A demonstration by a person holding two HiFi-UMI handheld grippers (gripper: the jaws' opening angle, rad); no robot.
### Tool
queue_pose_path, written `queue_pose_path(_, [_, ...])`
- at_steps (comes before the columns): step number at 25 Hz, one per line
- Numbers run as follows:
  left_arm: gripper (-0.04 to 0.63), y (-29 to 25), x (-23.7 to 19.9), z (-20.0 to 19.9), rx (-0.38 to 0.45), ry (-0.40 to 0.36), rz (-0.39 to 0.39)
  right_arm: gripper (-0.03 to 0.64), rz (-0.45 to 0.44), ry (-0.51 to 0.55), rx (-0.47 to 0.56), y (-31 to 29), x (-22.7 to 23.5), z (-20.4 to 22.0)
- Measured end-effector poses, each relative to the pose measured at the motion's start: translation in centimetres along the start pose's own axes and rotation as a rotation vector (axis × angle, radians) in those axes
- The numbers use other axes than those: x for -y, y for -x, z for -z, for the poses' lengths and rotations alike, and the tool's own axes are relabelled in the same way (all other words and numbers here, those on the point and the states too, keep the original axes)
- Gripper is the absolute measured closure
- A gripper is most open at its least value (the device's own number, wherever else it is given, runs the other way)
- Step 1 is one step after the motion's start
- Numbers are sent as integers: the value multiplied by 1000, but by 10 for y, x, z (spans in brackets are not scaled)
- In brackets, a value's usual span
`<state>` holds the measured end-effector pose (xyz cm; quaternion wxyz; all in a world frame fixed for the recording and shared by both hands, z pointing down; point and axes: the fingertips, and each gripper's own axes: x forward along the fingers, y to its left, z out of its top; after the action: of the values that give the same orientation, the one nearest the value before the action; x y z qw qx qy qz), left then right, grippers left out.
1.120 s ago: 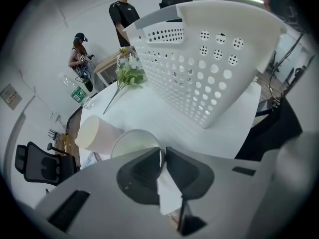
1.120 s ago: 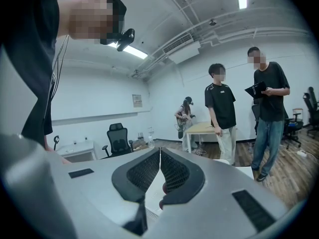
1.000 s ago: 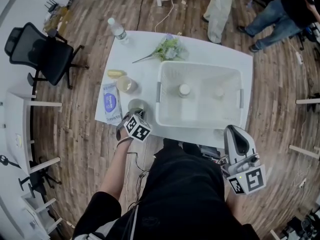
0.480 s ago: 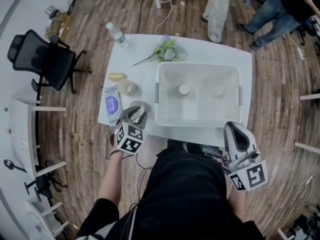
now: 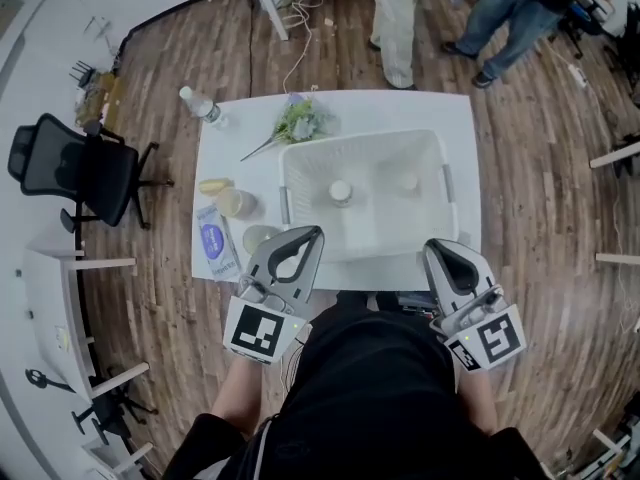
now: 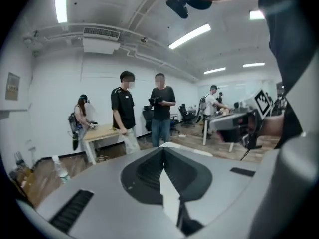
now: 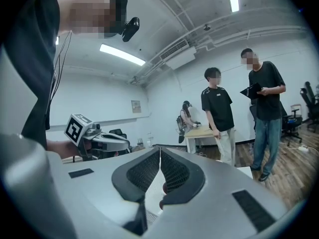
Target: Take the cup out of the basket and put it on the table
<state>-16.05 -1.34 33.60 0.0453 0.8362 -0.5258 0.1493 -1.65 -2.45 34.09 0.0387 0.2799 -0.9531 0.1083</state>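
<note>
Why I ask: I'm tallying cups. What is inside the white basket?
In the basket stand two round things: a larger one left of centre, a smaller one to its right. Whether either is a cup is unclear. The left gripper and right gripper cover its near corners.

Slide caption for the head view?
Left tool and right tool shut, near the white basket; a cup stands on the table beside it.

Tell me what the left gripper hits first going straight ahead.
Likely the basket, at its near-left corner, where the left gripper aims in the head view. Its own view looks out level, so it may clear the rim; height is unclear.
</note>
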Motion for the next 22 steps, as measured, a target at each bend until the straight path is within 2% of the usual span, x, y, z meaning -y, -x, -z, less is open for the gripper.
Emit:
queue_pose_path(3, [586,-11,43,-20,66,71,123,591,7,-7,4,5,-2,2])
queue_pose_path(8, [586,-31,91,-23,70,119,249,591,31,-12,9,18,2,1])
queue_pose_path(13, [588,-44,110,-26,47,44,285,591,55,-19,14,29,8,0])
queue_pose_path(17, [586,-53,118,-21,15,41,313,591,75,-29,23,36,15,1])
queue_pose_path(22, [584,-72,107,-2,-81,-20,292,591,109,-38,40,44,22,-1])
